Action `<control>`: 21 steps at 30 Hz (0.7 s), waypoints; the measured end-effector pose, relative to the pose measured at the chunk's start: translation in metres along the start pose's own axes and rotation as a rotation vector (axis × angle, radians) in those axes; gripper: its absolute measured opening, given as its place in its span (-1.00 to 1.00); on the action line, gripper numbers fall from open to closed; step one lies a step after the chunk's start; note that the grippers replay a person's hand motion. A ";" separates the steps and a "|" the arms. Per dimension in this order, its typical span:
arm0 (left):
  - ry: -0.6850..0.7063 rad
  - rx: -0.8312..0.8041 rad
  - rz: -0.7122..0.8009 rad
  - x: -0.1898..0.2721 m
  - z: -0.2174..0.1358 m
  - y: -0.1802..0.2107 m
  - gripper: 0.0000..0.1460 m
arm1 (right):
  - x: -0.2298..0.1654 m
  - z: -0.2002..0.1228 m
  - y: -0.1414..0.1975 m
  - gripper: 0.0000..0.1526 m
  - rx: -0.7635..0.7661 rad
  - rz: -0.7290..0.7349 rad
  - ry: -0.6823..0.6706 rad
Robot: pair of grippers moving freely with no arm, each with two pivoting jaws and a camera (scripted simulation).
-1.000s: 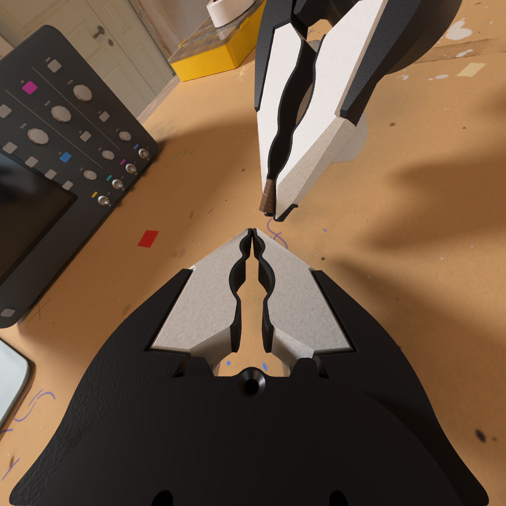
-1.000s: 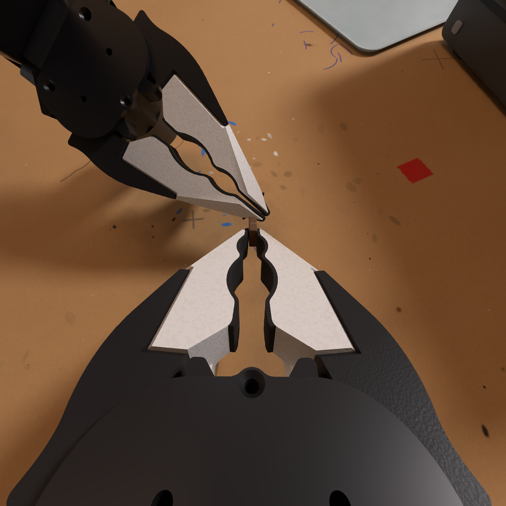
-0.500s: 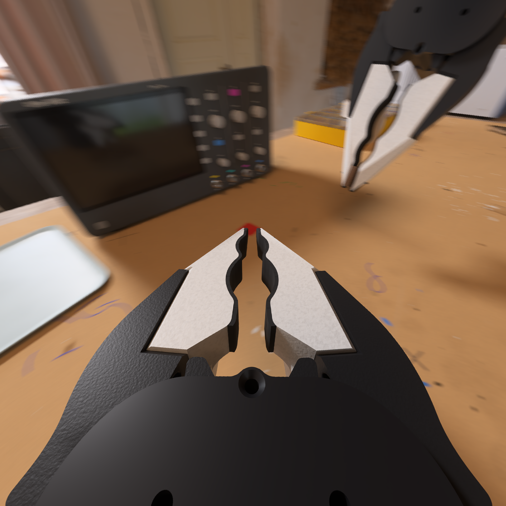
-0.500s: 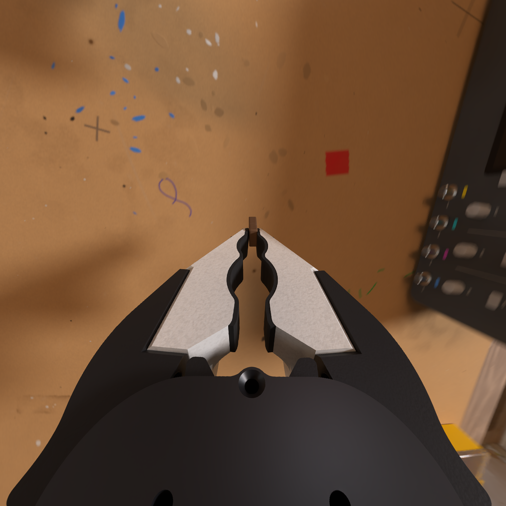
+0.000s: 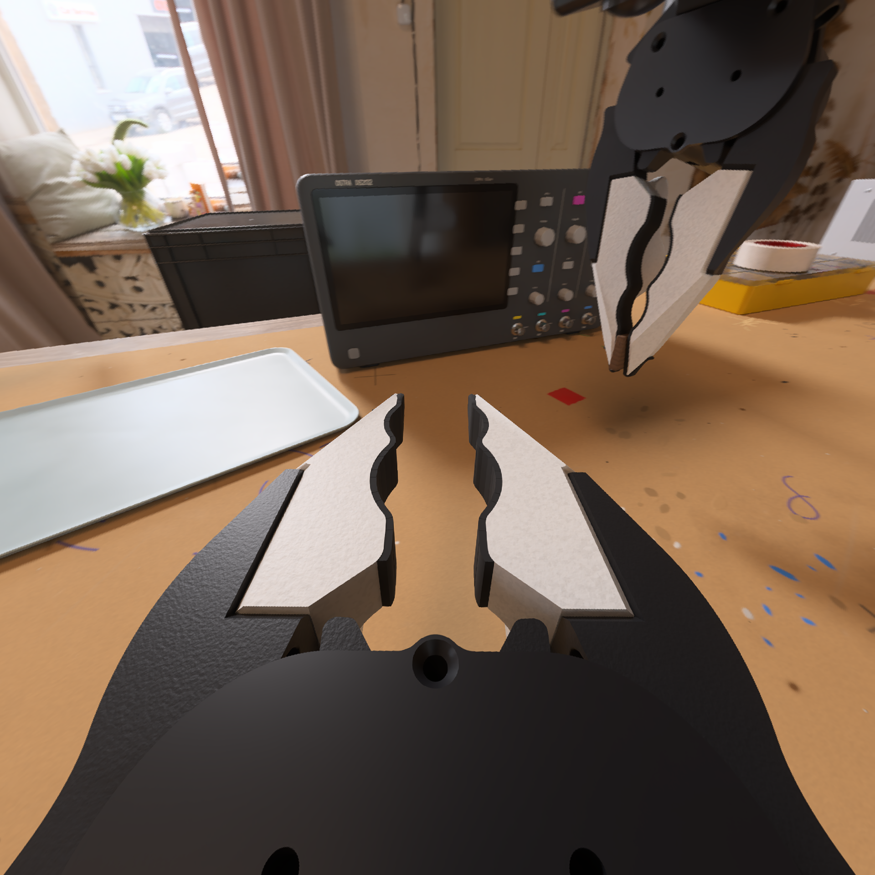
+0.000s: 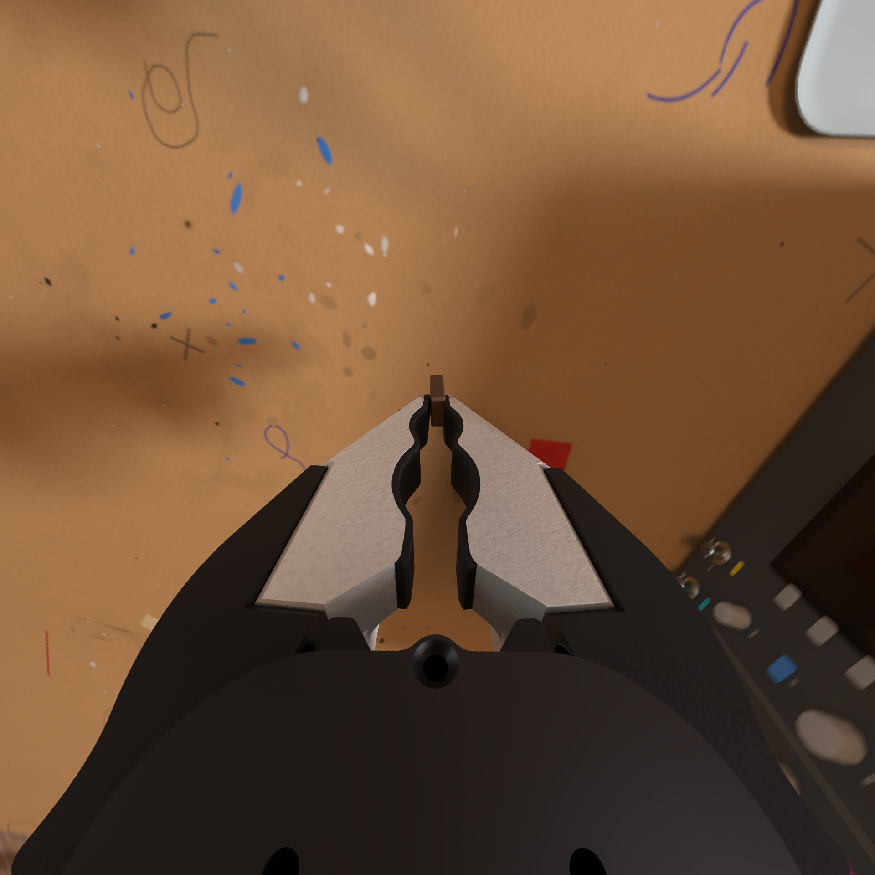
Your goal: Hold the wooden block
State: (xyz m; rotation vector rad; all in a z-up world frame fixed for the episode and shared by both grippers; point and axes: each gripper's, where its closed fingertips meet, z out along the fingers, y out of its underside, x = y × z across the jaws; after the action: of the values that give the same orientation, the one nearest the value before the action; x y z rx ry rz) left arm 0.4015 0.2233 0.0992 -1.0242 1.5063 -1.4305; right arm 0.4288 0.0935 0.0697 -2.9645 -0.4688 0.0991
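Note:
The wooden block [image 6: 436,400] is a small thin brown piece pinched at the tips of my right gripper [image 6: 436,397], which is shut on it and held above the tan table. In the left wrist view the same right gripper [image 5: 624,367] hangs at the upper right, pointing down, with the block [image 5: 617,351] showing at its tips. My left gripper [image 5: 435,400] is open and empty, low over the table, well to the left of and below the block.
A dark oscilloscope [image 5: 426,265] stands at the back; its panel shows at the right wrist view's edge [image 6: 805,639]. A pale tray [image 5: 142,440] lies left. A yellow box [image 5: 786,291] with a tape roll [image 5: 776,253] sits back right. A red square mark [image 5: 566,396] is on the table.
My left gripper has opened and drawn back from the block, now looking level across the table. The right gripper has lifted and turned, keeping hold of the block.

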 end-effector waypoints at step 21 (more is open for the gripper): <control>0.920 -0.419 0.013 0.161 0.024 0.030 -0.45 | -0.102 -0.056 0.102 -0.94 1.344 0.679 0.281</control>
State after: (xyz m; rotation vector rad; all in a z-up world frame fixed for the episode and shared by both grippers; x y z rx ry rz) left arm 0.3670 0.0649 0.0652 -0.5676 2.5404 -1.7208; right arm 0.3678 -0.0418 0.1141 -1.6299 0.4968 0.0328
